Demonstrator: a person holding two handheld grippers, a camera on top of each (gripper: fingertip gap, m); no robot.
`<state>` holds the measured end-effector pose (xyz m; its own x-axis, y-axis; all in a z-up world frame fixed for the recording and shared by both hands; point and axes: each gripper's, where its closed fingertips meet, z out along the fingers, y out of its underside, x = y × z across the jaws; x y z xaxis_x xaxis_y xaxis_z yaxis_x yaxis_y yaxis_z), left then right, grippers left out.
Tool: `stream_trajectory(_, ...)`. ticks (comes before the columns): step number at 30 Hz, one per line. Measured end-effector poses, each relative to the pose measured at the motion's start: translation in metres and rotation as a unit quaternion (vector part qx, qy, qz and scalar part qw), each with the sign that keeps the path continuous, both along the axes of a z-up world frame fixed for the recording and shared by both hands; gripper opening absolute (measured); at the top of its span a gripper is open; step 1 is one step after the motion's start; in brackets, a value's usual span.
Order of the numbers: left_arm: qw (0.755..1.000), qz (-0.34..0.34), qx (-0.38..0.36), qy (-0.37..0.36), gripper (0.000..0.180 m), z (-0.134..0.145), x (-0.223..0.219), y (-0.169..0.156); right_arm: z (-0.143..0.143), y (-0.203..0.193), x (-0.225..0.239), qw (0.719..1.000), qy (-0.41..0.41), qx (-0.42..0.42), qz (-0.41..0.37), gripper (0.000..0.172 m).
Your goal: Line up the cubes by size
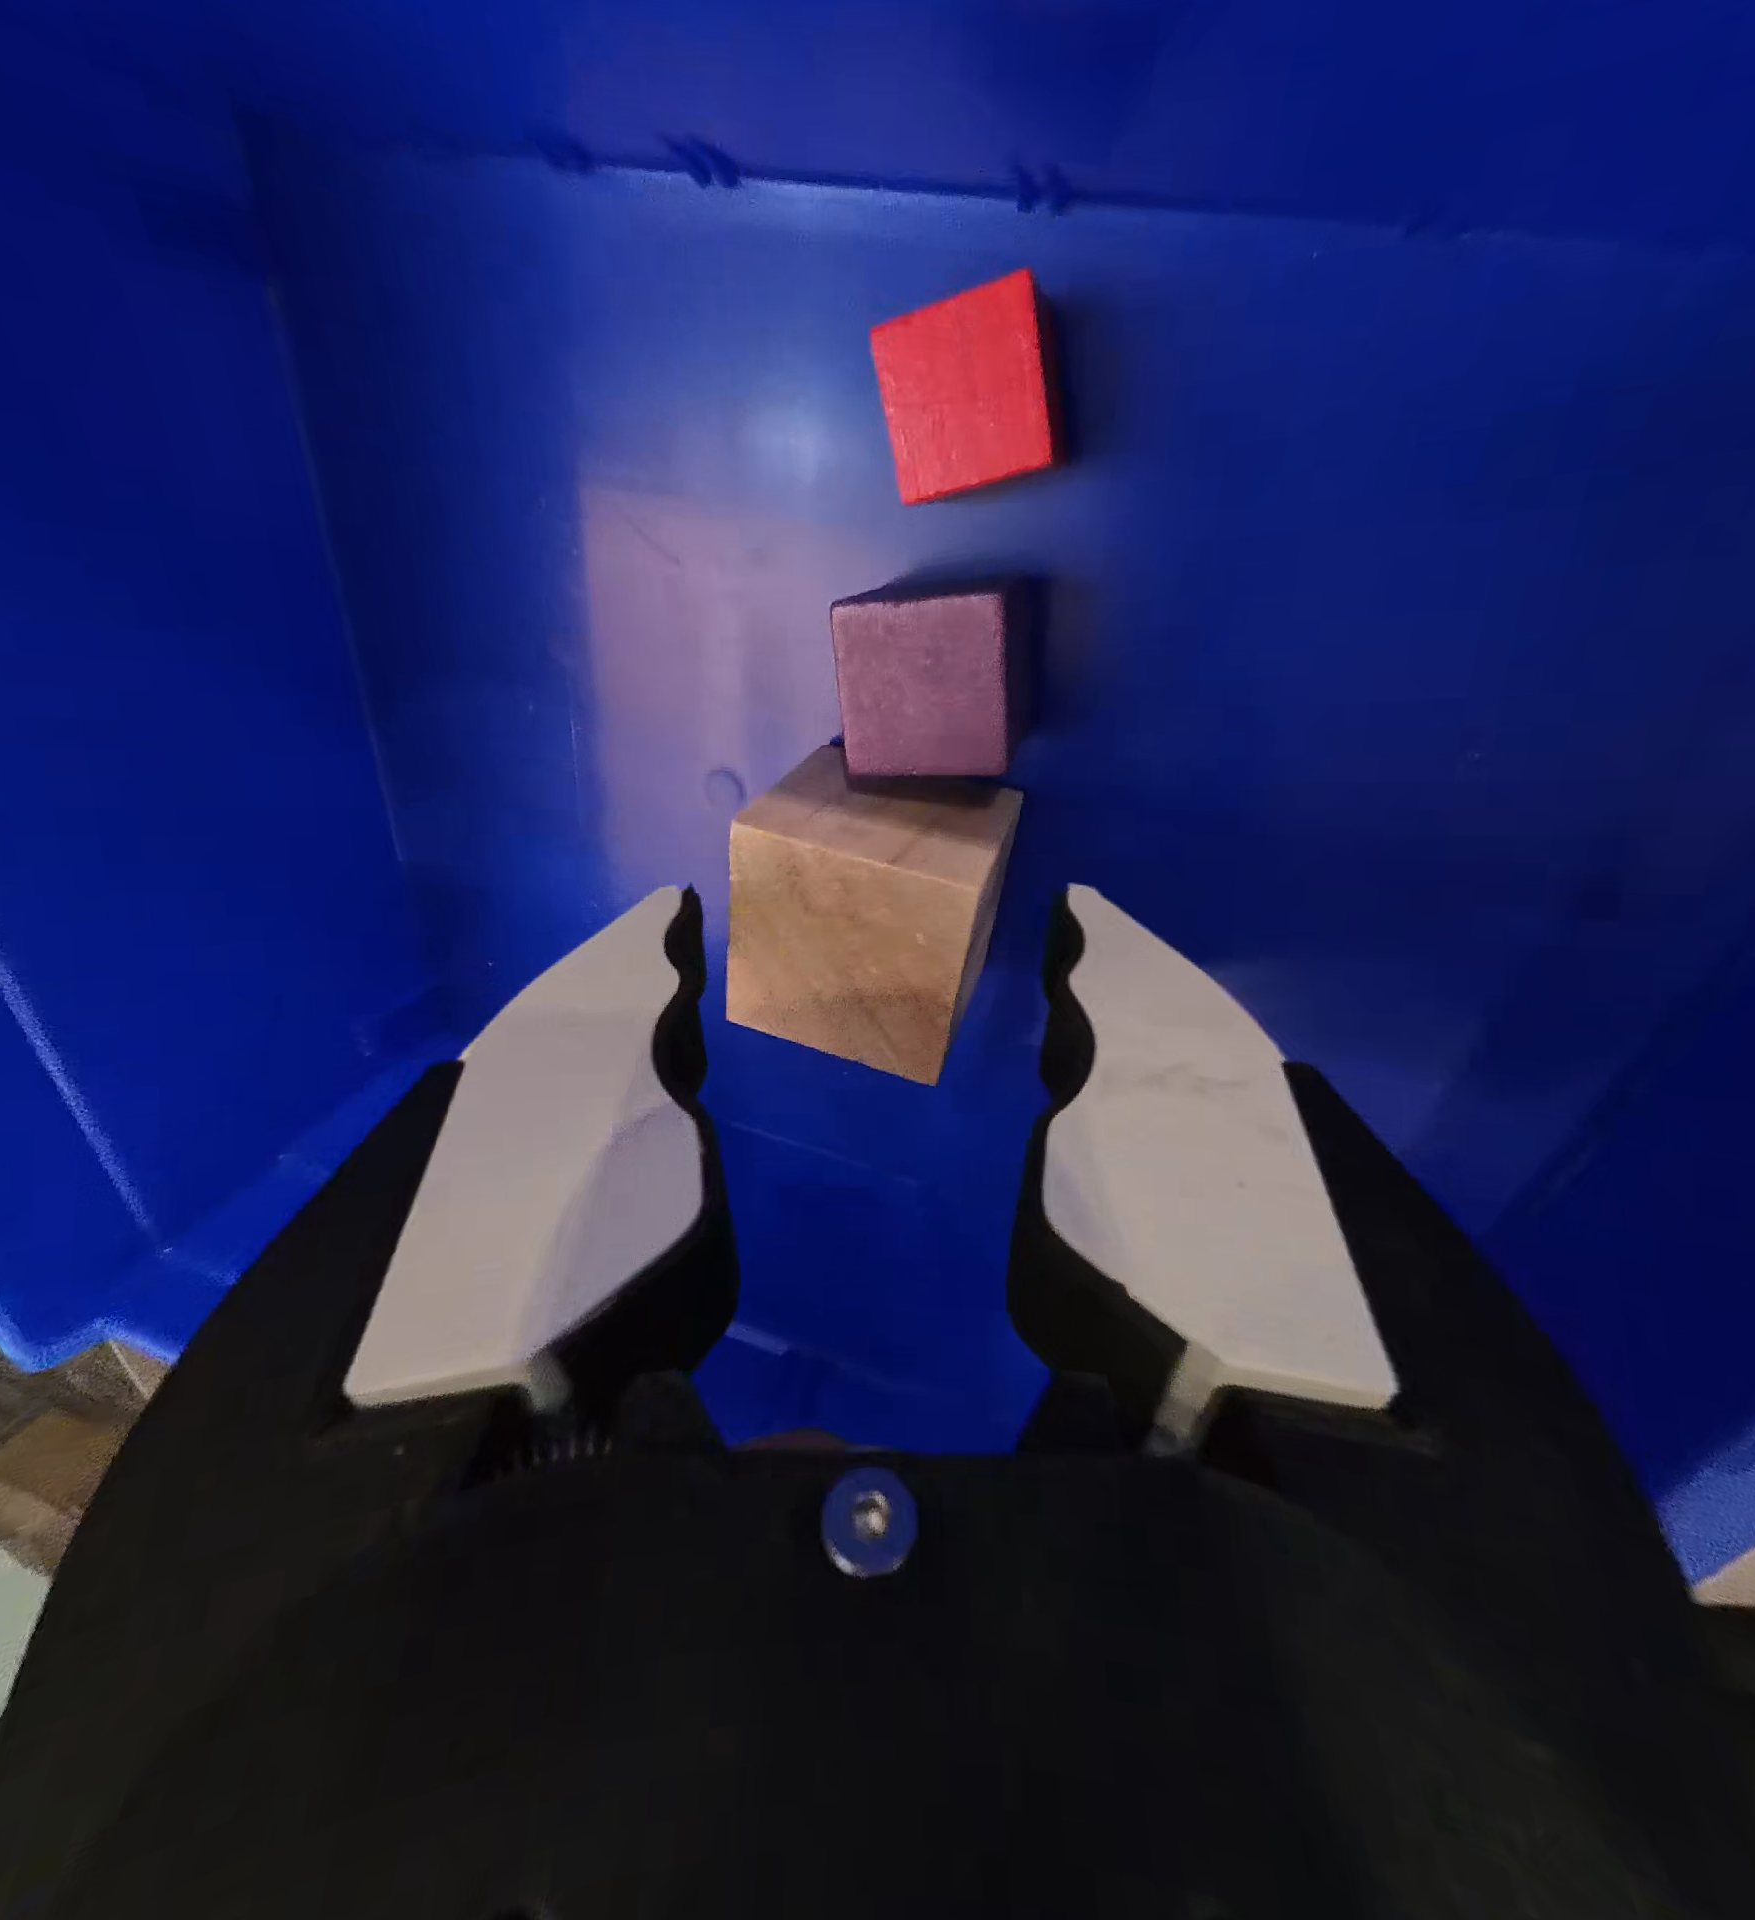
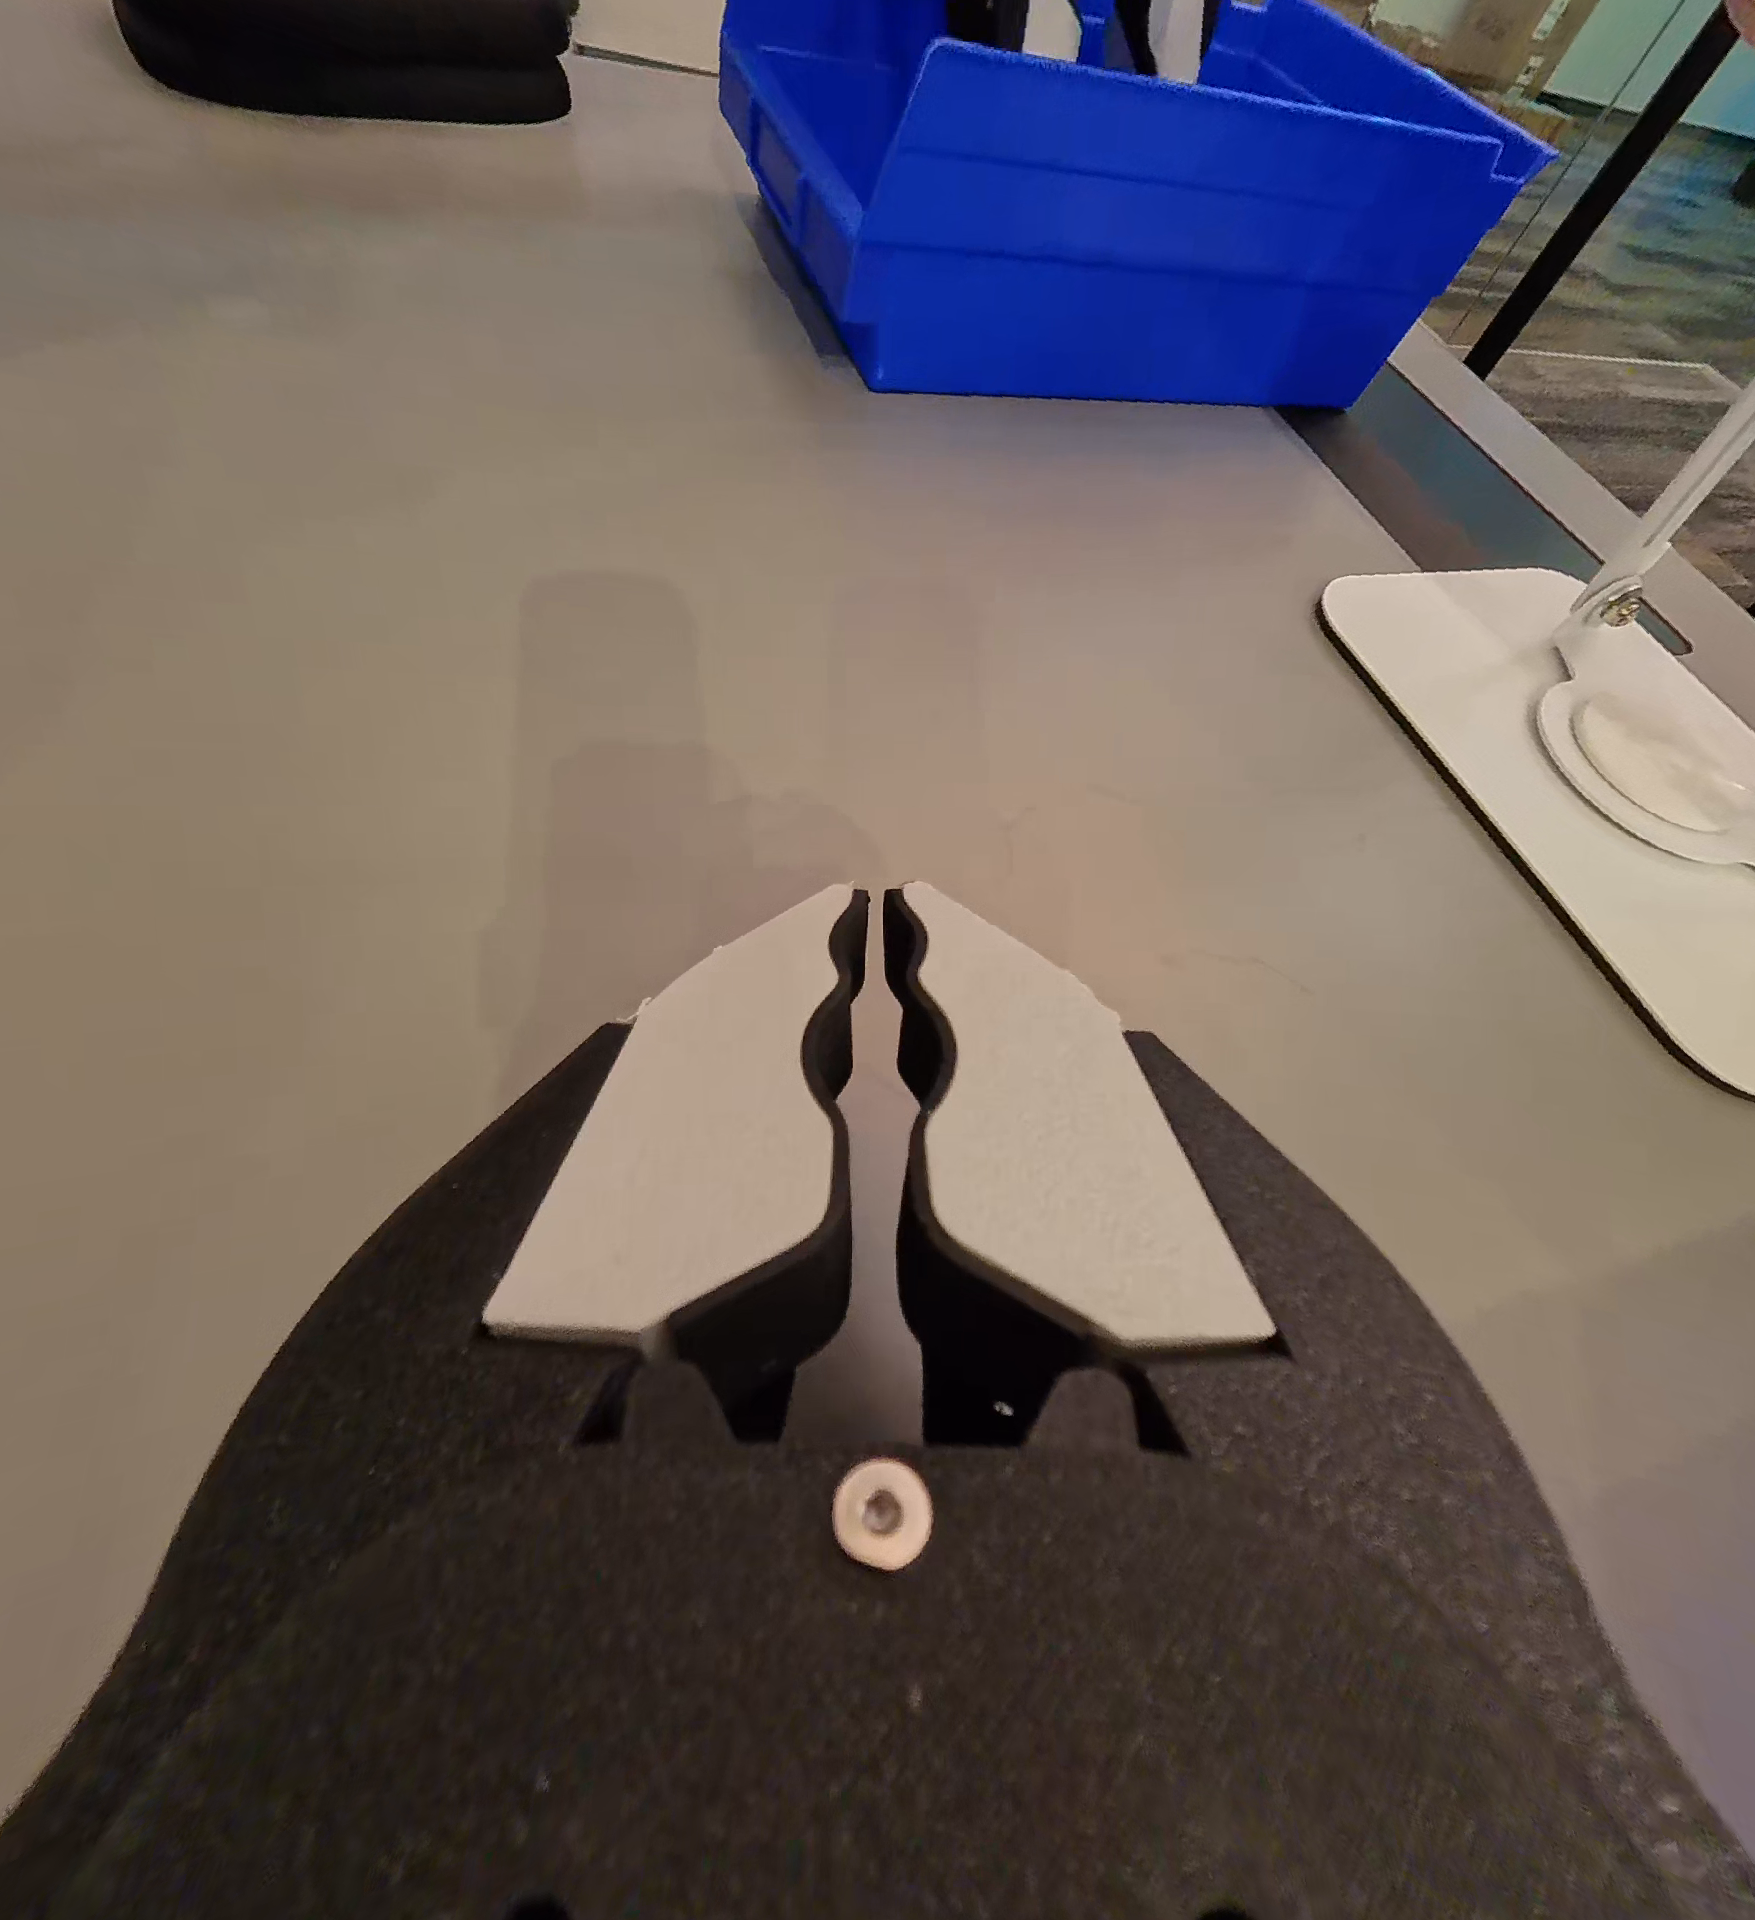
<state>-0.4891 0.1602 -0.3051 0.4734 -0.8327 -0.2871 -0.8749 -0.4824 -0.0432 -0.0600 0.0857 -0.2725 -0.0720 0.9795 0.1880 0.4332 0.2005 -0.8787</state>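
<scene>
- While the left gripper reached down into the blue bin, its jaws stood released, with the plain wooden cube between the fingertips and a strip of blue showing on each side between pad and wood.
- Just beyond the fingertips, the purple cube sat at the wooden cube's far edge; whether it touched or overlapped that edge could not be told.
- Farther ahead along the same line, and apart from the purple one, lay the red cube, turned slightly askew.
- Over the grey table, the right gripper was clenched on nothing, with the bin well ahead of its tips and a white stand base off to its right.
- Handling, as a judgement: the wooden cube looked rigid, light and matt, so it would likely neither crush nor slip readily; its flat opposite side faces, facing the two pads, offered the natural hold, taken near mid-height.
- A likely hazard: the cube sat slightly rotated to the pads, so closing could twist it and nudge the purple neighbour.
</scene>
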Motion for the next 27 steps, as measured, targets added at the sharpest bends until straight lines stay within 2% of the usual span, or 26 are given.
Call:
stream_trajectory(3, 1.000, 0.004, -0.009, -0.003, 0.048, 0.000, -0.001, 0.001, 0.000, -0.001, 0.000, 1.000, -0.001, 0.001, 0.002, 0.003)
stream_trajectory(8, 1.000, 0.010, -0.006, 0.003, 0.047, 0.002, -0.005, 0.001, -0.001, -0.001, 0.000, 1.000, -0.002, 0.002, 0.004, 0.003)
stream_trajectory(11, 0.999, 0.023, 0.033, -0.012, 0.047, 0.019, -0.005, 0.005, 0.000, -0.001, 0.000, 1.000, -0.001, 0.002, 0.004, 0.003)
stream_trajectory(14, 0.996, 0.030, 0.081, -0.024, 0.047, 0.048, -0.002, 0.002, 0.000, -0.001, 0.000, 1.000, 0.001, 0.001, 0.004, 0.004)
stream_trajectory(18, 0.982, 0.029, 0.154, -0.103, 0.047, 0.096, 0.035, -0.011, 0.002, -0.001, 0.000, 1.000, 0.007, 0.003, 0.001, 0.007)
stream_trajectory(22, 0.946, 0.018, 0.219, -0.240, 0.046, 0.143, 0.102, -0.031, 0.005, 0.002, 0.000, 1.000, 0.017, 0.005, -0.008, 0.011)
stream_trajectory(24, 0.922, 0.005, 0.227, -0.314, 0.046, 0.157, 0.142, -0.043, 0.007, 0.004, 0.001, 1.000, 0.024, 0.007, -0.015, 0.015)
stream_trajectory(27, 0.893, -0.002, 0.221, -0.392, 0.046, 0.159, 0.195, -0.055, 0.013, 0.006, 0.002, 0.999, 0.044, 0.008, -0.022, 0.018)
